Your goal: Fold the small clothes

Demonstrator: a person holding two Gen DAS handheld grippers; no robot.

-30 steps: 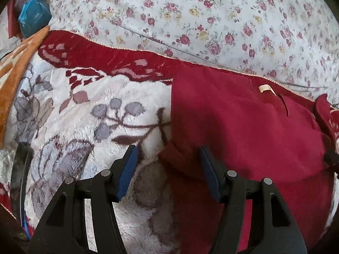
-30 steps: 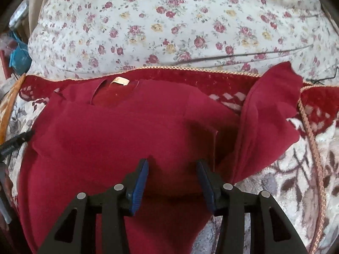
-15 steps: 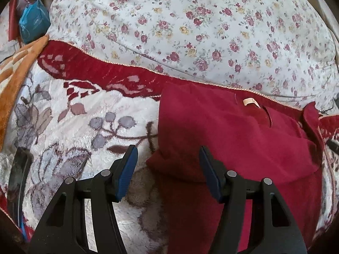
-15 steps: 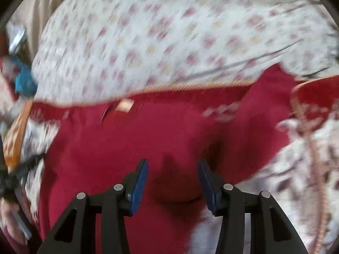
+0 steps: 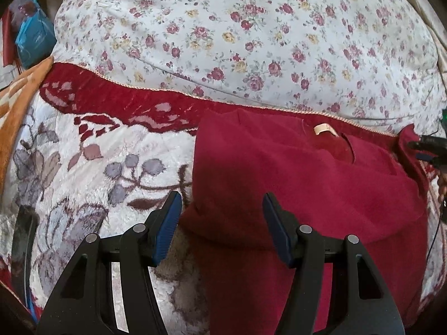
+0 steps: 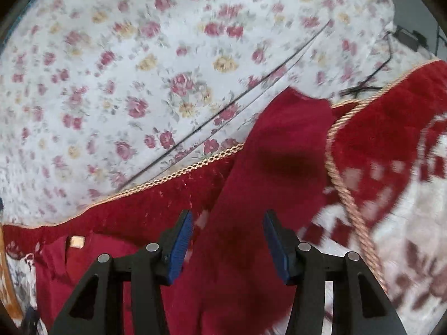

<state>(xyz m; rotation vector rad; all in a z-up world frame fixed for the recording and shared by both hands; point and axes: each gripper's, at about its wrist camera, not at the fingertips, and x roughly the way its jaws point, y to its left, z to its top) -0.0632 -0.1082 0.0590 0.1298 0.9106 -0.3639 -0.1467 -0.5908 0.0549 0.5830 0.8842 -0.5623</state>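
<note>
A dark red top (image 5: 293,181) lies flat on the plush blanket, its tan neck label (image 5: 322,128) toward the floral quilt and its left side folded inward. My left gripper (image 5: 222,198) hovers open over that folded left edge, pads clear of the cloth. In the blurred right wrist view the top's right sleeve (image 6: 279,167) stretches away over the blanket's cord trim (image 6: 335,167) onto the quilt. My right gripper (image 6: 228,215) hangs above the sleeve's base; its jaws are opening, the sleeve below them and not pinched. That gripper's tip (image 5: 427,150) shows at the left view's right edge.
A floral quilt (image 5: 251,28) bulges behind the top. The white and red plush blanket (image 5: 97,167) spreads left, with an orange blanket (image 5: 16,97) and a blue bag (image 5: 33,36) beyond. Black cables (image 6: 363,86) and a dark adapter (image 6: 410,37) lie on the quilt.
My right gripper swung right, from over the top's body to over its outstretched sleeve, and rolled, blurring its view. The left gripper barely moved; the top's folded left side stayed put.
</note>
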